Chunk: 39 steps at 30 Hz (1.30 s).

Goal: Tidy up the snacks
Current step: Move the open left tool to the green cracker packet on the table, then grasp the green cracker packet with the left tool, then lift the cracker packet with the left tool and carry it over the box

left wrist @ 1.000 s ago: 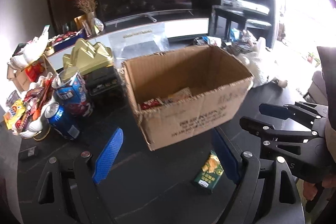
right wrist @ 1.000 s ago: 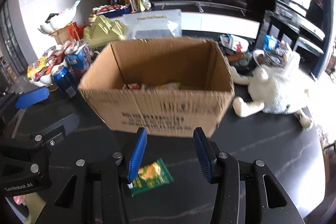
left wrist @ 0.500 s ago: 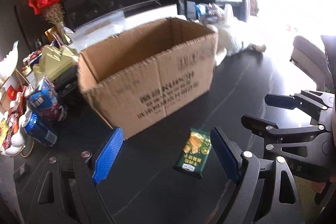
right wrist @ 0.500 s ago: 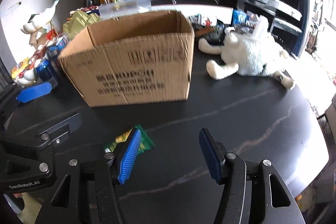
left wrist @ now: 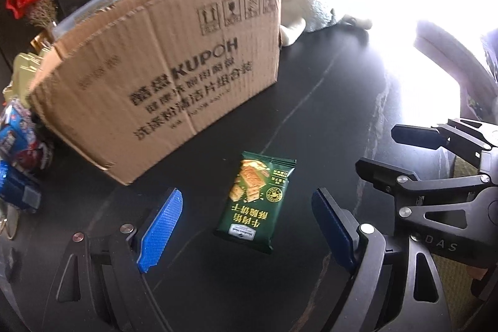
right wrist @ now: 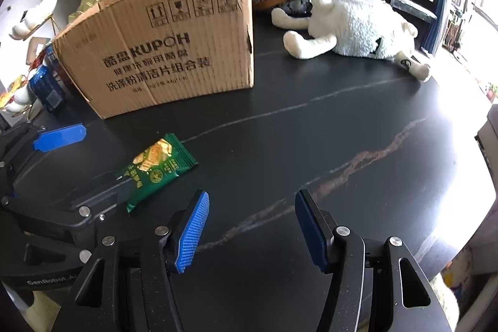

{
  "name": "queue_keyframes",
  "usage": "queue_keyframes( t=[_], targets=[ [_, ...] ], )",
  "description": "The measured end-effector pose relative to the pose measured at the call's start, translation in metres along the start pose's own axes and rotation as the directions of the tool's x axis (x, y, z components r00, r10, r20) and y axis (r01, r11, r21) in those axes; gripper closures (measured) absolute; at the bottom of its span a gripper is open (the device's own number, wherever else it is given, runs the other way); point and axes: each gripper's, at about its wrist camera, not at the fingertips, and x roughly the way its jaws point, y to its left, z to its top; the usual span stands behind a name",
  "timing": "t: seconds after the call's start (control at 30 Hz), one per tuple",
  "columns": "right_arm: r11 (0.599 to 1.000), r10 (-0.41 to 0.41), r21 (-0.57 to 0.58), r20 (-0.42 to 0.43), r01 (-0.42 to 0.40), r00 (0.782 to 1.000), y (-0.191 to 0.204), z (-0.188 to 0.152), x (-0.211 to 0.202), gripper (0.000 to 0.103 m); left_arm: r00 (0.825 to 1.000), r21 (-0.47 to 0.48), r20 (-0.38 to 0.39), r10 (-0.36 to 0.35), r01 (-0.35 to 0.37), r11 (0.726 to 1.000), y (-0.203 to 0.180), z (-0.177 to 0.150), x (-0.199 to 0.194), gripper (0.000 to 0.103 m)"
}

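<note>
Left wrist view shows the left gripper (left wrist: 246, 226) with its blue pads spread wide, and nothing is pinched between them. A green snack packet (left wrist: 256, 199) lies flat on the black table (left wrist: 326, 114), just in front of the gap between the pads and not touching them. A second ago the packet sat low and small near the right pad; now it looks bigger and lies near the middle of the gap. The cardboard box (left wrist: 162, 83) stands behind the packet, apart from it. Earlier you could look down into the box and see snacks inside; now only its printed side shows.

From the right wrist view, the right gripper (right wrist: 252, 231) is partly spread and holds nothing. Its jaws have just been opening, and only bare table shows between them. The packet (right wrist: 155, 170) lies off to the left of it, where a second ago it showed beside the left pad. One finger of the left gripper (right wrist: 60, 136) reaches in above the packet. A white stuffed toy (right wrist: 358, 27) lies on the table to the right of the box (right wrist: 174, 52), and blue cans (right wrist: 46, 89) stand on the box's left.
</note>
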Motion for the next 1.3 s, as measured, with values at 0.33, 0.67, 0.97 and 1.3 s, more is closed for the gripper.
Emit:
queue_keyframes(
  t=[0.33,0.67,0.97,1.3],
  targets=[
    [1.000,-0.028,0.012,-0.023,0.028,0.999,-0.002,-0.003,0.012,0.044,0.999,0.033,-0.048,-0.021,0.022,0.999,0.001,0.001,0.029,0.024],
    [0.999,-0.019,0.036,-0.046,0.020,0.999,-0.008,-0.004,0.022,0.044,0.997,0.030,-0.079,-0.021,0.024,0.999,-0.004,0.002,0.045,0.038],
    [0.999,-0.019,0.043,-0.040,0.021,0.999,-0.009,-0.003,0.023,0.044,0.995,-0.023,-0.087,-0.053,0.051,0.998,-0.002,0.000,0.046,0.054],
    [1.000,-0.007,0.030,-0.016,0.008,1.000,-0.003,0.000,0.018,0.044,0.998,-0.120,-0.043,-0.051,0.046,0.992,0.008,-0.005,0.024,0.055]
  ],
)
